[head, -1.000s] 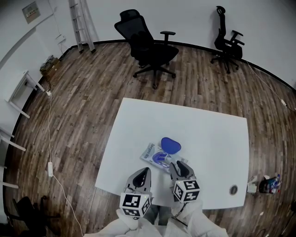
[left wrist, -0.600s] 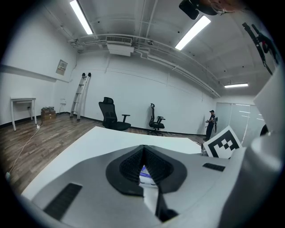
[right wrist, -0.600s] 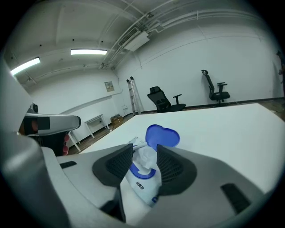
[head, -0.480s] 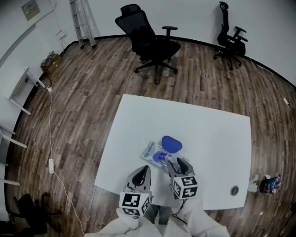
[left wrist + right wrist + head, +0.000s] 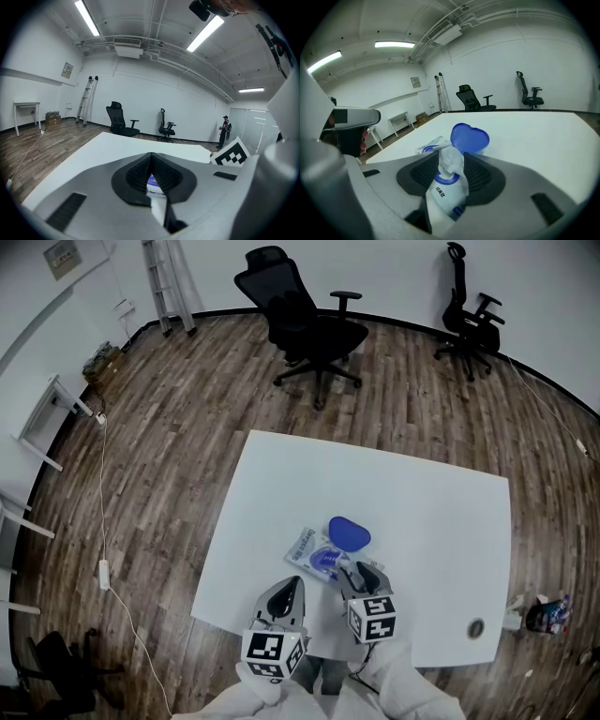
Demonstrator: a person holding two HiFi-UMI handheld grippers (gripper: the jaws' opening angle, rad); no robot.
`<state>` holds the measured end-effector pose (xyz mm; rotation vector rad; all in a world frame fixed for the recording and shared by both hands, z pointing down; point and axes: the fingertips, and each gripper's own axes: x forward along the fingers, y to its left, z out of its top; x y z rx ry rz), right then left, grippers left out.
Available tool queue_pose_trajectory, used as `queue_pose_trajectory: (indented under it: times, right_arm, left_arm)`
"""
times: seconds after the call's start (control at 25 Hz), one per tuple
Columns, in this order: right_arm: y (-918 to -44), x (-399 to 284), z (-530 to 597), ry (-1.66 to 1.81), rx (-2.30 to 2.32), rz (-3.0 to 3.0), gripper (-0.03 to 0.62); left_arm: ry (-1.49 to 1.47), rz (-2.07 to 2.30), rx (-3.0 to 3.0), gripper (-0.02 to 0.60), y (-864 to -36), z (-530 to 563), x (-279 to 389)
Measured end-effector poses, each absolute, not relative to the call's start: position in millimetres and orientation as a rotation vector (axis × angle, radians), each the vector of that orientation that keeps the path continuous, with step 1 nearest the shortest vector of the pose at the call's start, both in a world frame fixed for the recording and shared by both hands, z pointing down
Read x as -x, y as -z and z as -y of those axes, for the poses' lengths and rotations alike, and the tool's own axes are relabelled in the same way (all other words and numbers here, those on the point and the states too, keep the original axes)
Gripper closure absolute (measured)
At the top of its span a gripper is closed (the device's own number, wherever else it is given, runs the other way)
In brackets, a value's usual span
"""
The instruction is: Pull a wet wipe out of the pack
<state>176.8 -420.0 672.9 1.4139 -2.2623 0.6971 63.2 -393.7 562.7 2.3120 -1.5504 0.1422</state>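
A white and blue wet wipe pack [image 5: 317, 557] lies on the white table [image 5: 422, 512] with its blue lid [image 5: 349, 533] flipped open. In the right gripper view a white wipe tuft [image 5: 449, 160] sticks up from the pack [image 5: 445, 199] in front of the lid [image 5: 469, 138]. My right gripper [image 5: 451, 164] straddles that tuft; its jaws are opening, with the tuft between the pads and no firm pinch on it. My left gripper [image 5: 292, 585] hovers by the table's near edge, left of the pack, its fingertips [image 5: 151, 157] together and nothing held.
Two black office chairs [image 5: 305, 320] [image 5: 469, 301] stand on the wooden floor beyond the table. A ladder [image 5: 169, 282] leans on the far wall. A small round object [image 5: 475, 625] lies near the table's right front corner. A person [image 5: 224, 131] stands far off.
My right gripper has dipped slightly onto the pack's opening. The left gripper has kept still, and the pack has not shifted.
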Motion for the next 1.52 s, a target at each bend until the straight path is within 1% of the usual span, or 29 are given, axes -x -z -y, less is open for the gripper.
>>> queue_pose_trajectory:
  times: [0.2, 0.32, 0.6, 0.76, 0.96, 1.52]
  right_arm:
    - [-675.6, -171.6, 420.2, -0.708, -1.39, 2.26, 0.424]
    - [-677.4, -171.4, 419.0, -0.705, -1.391, 2.257, 0.461]
    - [-678.2, -172.7, 418.8, -0.705, -1.398, 2.244, 0.511]
    - [-680.3, -175.0, 418.8, -0.722, -1.405, 2.234, 0.528]
    - [-681.0, -178.3, 420.0, -0.714, -1.418, 2.226, 0.572]
    - [-676.0, -177.8, 416.9, -0.731, -1.436, 2.256, 0.582]
  left_arm:
    - [-0.145, 1.553, -2.307, 0.583, -563.9, 395.2, -60.1]
    - [-0.145, 1.557, -2.307, 0.583, -564.7, 395.1, -58.8]
    - [-0.148, 1.564, -2.301, 0.583, -565.0, 395.9, -55.2]
    - [-0.151, 1.562, -2.301, 0.583, -566.0, 396.1, -56.2]
    - [-0.148, 1.563, -2.302, 0.583, -565.7, 396.8, -56.2]
    - [-0.139, 1.558, -2.306, 0.583, -566.3, 392.6, -58.4]
